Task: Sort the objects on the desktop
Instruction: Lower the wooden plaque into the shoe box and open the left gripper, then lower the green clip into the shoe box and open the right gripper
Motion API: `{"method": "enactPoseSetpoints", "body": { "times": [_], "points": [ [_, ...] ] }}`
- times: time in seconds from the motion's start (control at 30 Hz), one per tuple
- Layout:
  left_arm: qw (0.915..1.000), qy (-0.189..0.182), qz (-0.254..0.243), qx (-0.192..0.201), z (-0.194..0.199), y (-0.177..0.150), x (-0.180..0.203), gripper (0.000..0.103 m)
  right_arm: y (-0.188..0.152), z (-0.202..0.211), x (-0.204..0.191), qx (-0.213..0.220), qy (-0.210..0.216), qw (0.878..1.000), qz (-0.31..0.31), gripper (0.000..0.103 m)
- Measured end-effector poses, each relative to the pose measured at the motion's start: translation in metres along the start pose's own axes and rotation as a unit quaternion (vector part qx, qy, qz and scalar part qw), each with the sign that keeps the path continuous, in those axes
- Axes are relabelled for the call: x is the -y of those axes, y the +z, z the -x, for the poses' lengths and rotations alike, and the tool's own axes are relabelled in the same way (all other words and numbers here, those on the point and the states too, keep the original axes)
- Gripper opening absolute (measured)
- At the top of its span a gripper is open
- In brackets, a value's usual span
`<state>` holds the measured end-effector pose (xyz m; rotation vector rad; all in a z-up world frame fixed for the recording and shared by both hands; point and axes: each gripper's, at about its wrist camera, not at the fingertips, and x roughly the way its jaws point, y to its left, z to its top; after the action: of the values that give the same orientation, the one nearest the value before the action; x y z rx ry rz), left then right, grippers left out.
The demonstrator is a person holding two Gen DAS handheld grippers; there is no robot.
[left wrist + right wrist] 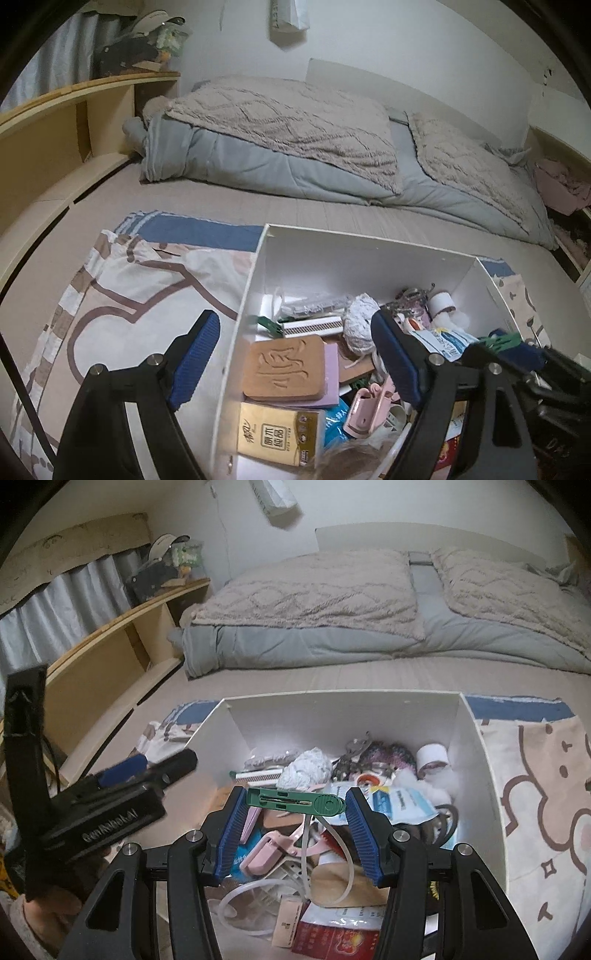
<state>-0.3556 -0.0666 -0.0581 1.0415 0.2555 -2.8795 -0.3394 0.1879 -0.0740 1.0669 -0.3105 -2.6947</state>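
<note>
The right hand-held gripper (296, 805) pinched a green clip (295, 802) above the crowded white box (476, 760) on the bed, the left hand-held gripper (295, 354) stood spread and empty, and sorting looked barely begun.

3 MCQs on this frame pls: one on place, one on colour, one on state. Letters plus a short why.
1. Where do the cluttered items sit?
A. in a white box
B. on the wooden shelf
C. on the pillows

2. What colour is the flat clip in the right gripper?
A. pink
B. green
C. yellow

3. What is the left gripper doing?
A. clamping the tissue pack
B. shut on the clip
C. open, holding nothing

Key: A, the white box walls surround the pile. B, the clip spans the right gripper and is green. C, the left gripper has wide jaws with nothing pinched between them.
</note>
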Motion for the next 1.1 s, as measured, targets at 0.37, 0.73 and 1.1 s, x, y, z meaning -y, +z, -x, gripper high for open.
{"method": "enactPoseSetpoints", "body": {
  "times": [0.37, 0.73, 1.1],
  "points": [
    [0.9988, 0.015, 0.034, 0.032, 0.013, 0.004, -0.03, 0.084, 0.011, -0.021, -0.023, -0.015, 0.011, 1.0, 0.024, 0.055],
    [0.9979, 0.034, 0.042, 0.036, 0.015, 0.004, -0.05, 0.084, 0.011, -0.044, -0.031, -0.037, 0.033, 0.999, 0.001, 0.056],
    [0.9984, 0.032, 0.03, 0.035, 0.02, 0.003, -0.049, 0.084, 0.011, -0.037, -0.023, -0.017, 0.035, 0.999, -0.035, 0.103]
  ]
}}
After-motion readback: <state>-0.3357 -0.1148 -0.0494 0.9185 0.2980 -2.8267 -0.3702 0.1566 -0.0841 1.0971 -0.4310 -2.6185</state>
